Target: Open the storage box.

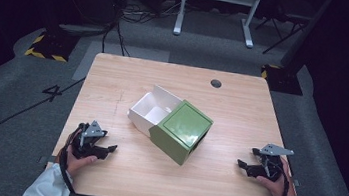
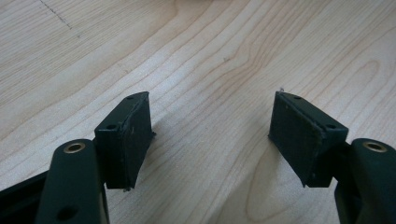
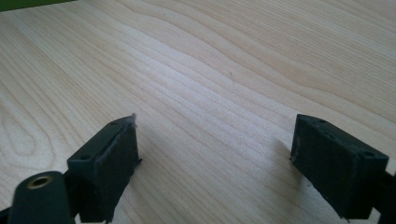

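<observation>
Left gripper sits low at the near left of the table, jaws spread apart with nothing between them. In the left gripper view, the left gripper has bare wood grain showing between its two black pads, and they rest right down at the table surface. Over on the other side, the right gripper mirrors it at the near right edge, jaws parted and gripping nothing; the right gripper view shows the right gripper with a wide gap and plain table under it. Each is held in a hand, white sleeves coming in from the bottom.

Between the two, toward the middle of the table, lies the box: a green sleeve turned at an angle, with a white inner tray slid partway out of its far-left end, open side up. Both grippers are well apart from it, the left one nearer the white tray's corner, the right one off the green sleeve's near-right end. A sliver of green peeks in at the top left of the right gripper view. A round cable hole marks the table's far side.
</observation>
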A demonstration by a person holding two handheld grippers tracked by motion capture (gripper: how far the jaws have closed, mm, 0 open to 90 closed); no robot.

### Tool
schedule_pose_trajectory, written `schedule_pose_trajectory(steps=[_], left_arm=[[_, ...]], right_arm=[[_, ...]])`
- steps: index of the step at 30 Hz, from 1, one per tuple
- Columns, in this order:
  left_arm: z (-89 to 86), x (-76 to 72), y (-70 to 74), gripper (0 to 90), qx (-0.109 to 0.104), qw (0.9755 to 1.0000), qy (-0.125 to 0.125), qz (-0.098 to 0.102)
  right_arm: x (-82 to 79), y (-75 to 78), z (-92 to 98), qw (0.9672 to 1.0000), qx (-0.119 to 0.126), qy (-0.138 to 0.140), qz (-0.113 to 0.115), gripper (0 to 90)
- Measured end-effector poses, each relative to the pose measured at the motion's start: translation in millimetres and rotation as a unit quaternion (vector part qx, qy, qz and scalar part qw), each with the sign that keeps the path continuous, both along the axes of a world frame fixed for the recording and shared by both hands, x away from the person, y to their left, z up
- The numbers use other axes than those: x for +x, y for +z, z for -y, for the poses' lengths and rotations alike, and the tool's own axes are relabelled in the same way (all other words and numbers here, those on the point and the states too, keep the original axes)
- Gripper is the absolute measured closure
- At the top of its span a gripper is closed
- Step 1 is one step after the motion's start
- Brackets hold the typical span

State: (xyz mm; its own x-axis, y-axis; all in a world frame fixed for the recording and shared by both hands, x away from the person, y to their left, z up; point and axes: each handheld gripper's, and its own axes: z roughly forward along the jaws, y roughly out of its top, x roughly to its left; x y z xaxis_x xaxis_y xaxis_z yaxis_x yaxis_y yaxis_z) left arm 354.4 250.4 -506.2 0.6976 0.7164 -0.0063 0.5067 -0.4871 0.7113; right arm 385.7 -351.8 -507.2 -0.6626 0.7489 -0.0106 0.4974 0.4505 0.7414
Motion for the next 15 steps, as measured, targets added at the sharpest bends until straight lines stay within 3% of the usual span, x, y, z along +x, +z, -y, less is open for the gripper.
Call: schedule_pose_trajectory(steps=[15], left_arm=[[-0.1, 0.5, 0.0, 28.9, 0.001, 1.0, 0.002, 0.0]], right_arm=[[0.1, 0.0, 0.1, 1.0, 0.0, 0.001, 0.0, 15.0]])
